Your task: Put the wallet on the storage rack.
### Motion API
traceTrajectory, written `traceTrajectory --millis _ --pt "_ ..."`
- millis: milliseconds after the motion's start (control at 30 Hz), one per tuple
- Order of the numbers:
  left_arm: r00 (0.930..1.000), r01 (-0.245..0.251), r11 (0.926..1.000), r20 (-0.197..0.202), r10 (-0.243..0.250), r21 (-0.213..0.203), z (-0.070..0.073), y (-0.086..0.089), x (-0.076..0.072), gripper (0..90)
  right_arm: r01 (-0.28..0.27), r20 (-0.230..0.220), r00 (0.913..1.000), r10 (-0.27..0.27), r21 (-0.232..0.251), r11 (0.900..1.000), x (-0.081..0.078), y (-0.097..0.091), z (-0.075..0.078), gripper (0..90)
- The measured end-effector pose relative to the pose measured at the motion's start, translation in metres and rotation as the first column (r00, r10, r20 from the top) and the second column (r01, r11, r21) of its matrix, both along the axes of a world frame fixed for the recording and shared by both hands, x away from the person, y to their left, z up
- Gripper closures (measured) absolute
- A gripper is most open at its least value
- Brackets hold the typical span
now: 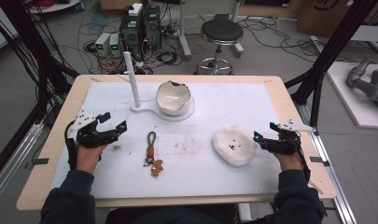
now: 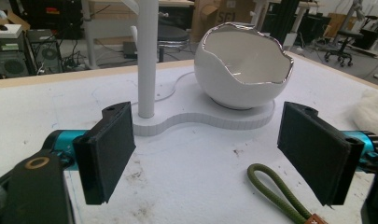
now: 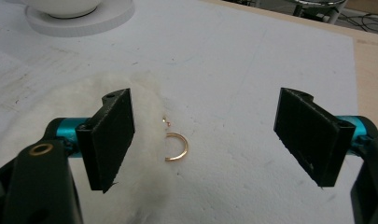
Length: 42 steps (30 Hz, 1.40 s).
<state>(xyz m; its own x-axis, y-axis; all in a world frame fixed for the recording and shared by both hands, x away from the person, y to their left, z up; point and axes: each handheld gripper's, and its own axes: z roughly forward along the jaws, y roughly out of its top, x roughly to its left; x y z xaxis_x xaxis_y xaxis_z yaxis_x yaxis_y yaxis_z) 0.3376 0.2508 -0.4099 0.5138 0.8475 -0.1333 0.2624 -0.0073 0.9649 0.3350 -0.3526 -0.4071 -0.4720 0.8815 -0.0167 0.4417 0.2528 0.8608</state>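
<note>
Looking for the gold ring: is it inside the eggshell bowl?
No, the gold ring lies on the table at the edge of the fluffy white pad, between the right tongs' open jaws.

Dark sleeves [image 1: 67, 200]; black grippers, flat rectangular jaws on teal shafts, brass-ringed holes, grey three-cornered top plates.

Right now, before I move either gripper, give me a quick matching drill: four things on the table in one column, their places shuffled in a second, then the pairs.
Things
1. eggshell-shaped bowl
2. keychain
3. fluffy white pad
4. gold ring

Places
A. on the mat's middle, ahead of the person
B. at the pad's edge, between the open right gripper jaws
C. on the round end of the white stand
D. just left of the right gripper

Pairs: 1-C, 2-A, 3-D, 4-B
</note>
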Motion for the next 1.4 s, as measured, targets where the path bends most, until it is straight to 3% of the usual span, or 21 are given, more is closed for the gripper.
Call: traceTrajectory --millis 467,767,833,933,1100,1200,1267,1400 --pt "0.9998 0.014 0.9999 -0.015 -0.014 -0.005 -0.001 -0.005 0.002 20.5 0.003 -0.005 1.0000 -0.003 0.010 0.9999 0.000 -0.002 -0.003 20.6" --pt "0.9978 0.043 0.9986 -0.052 -0.041 0.031 -0.001 -0.023 -0.002 22.1 0.005 -0.001 1.0000 -0.005 0.002 1.0000 -0.001 -0.003 -0.003 20.6" --pt "0.9953 0.065 0.9971 -0.075 -0.062 0.040 -0.002 -0.028 -0.002 24.3 0.007 -0.005 1.0000 -0.007 -0.002 1.0000 0.000 -0.002 -0.003 20.6" --pt "0.9863 0.118 0.9919 -0.122 -0.111 0.048 -0.006 -0.036 -0.003 34.6 0.010 -0.002 0.9999 -0.010 -0.005 0.9999 -0.001 0.000 -0.001 20.7" --pt "0.9800 0.157 0.9850 -0.134 -0.147 0.070 -0.008 -0.049 -0.004 34.5 0.010 -0.006 0.9999 -0.011 -0.006 0.9999 -0.002 0.001 -0.001 20.6" --pt "0.9784 0.169 0.9829 -0.132 -0.159 0.072 -0.008 -0.051 -0.004 34.1 -0.035 -0.058 0.9976 0.036 0.009 0.9993 0.001 0.002 -0.004 21.1" --pt "0.9785 0.168 0.9830 -0.133 -0.158 0.073 -0.008 -0.051 -0.004 33.6 -0.065 -0.091 0.9939 0.063 -0.012 0.9978 0.003 0.006 -0.007 21.1" --pt "0.9790 0.169 0.9834 -0.126 -0.160 0.065 -0.008 -0.049 -0.005 33.5 -0.134 -0.184 0.9743 0.131 -0.008 0.9909 0.008 0.016 -0.016 21.7"
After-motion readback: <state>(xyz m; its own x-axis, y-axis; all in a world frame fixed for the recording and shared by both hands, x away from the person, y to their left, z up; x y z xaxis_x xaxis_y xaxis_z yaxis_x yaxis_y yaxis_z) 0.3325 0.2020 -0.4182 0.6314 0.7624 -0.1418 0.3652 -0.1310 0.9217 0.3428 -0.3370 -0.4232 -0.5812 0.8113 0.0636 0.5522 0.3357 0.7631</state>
